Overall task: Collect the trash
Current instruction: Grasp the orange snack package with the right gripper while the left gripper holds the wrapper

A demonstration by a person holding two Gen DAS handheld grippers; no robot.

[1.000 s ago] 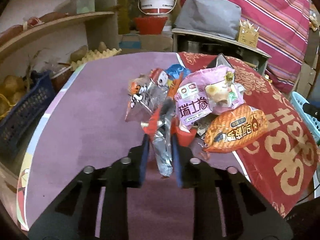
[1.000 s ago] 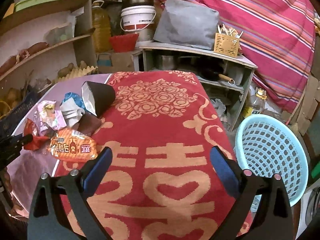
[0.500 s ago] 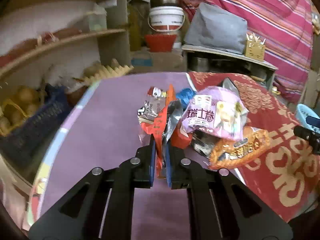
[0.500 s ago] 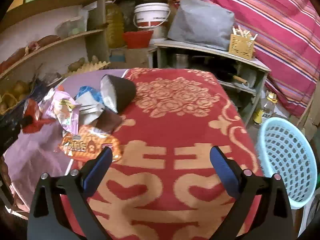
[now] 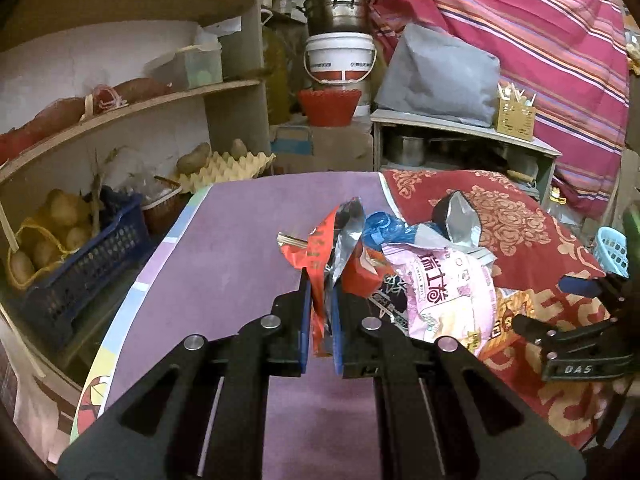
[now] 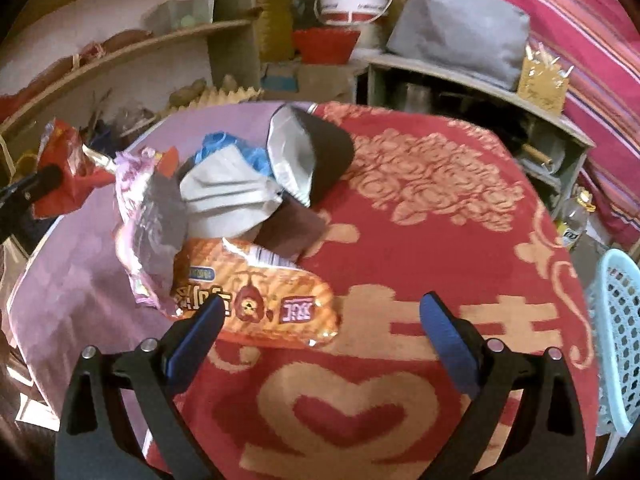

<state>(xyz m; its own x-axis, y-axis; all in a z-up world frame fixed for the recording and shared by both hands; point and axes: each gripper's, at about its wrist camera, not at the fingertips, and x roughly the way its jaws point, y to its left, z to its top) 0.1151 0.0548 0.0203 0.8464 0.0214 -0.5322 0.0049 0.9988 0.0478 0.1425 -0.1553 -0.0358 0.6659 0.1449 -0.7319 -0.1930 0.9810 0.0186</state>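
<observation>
The left gripper (image 5: 320,312) has its fingers pinched on a red wrapper (image 5: 316,256) (silver foil crumpled with it). The right gripper (image 6: 320,320) has its fingers spread wide, and the orange snack bag (image 6: 256,300) lies just ahead of its left finger, partly between them, no pad touching it.

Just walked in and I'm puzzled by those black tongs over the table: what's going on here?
A person is clearing snack rubbish off the table with a hand-held gripper in each hand. The left hand-held gripper is shut on a red wrapper with silver lining at the edge of the pile. The right hand-held gripper is open and hovers by the orange snack bag, not gripping it. A light blue basket stands beside the table; the pink bag and the other wrappers lie uncollected.
</observation>
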